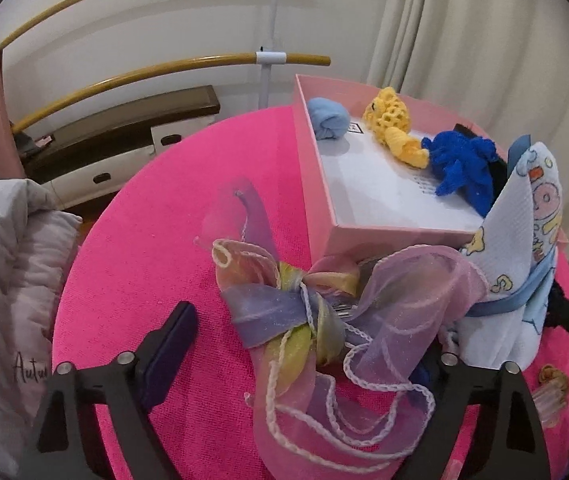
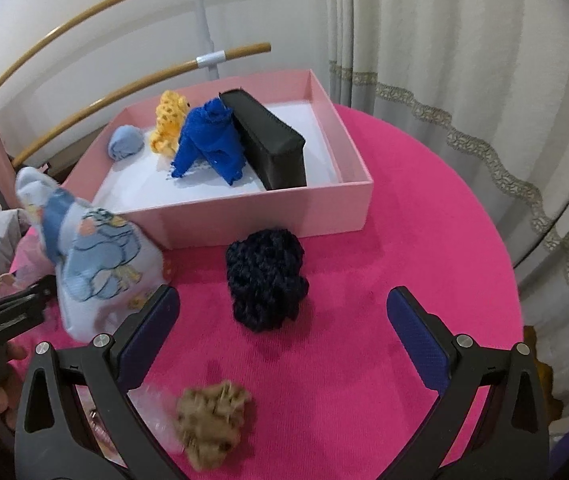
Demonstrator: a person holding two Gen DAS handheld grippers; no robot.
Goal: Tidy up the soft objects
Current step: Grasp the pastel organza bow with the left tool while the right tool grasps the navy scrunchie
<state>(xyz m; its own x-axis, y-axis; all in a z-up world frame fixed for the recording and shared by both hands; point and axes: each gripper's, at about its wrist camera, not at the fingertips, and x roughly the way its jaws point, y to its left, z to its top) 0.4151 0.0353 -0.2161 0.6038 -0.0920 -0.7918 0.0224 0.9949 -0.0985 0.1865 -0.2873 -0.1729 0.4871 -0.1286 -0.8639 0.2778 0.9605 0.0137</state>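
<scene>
Sheer, limp organza bow [image 1: 308, 312] lies between the left gripper [image 1: 296, 344]'s wide, empty jaws, twelve o'clock from it; grip its knotted centre, not slippery tails.

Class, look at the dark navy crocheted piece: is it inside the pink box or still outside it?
Outside. The navy crocheted piece lies on the pink tablecloth just in front of the pink box's near wall.

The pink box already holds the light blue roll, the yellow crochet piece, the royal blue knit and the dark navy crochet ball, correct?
Not quite. The dark navy crochet ball lies on the pink tablecloth in front of the pink box, as the right wrist view shows. The other three are inside.
</scene>
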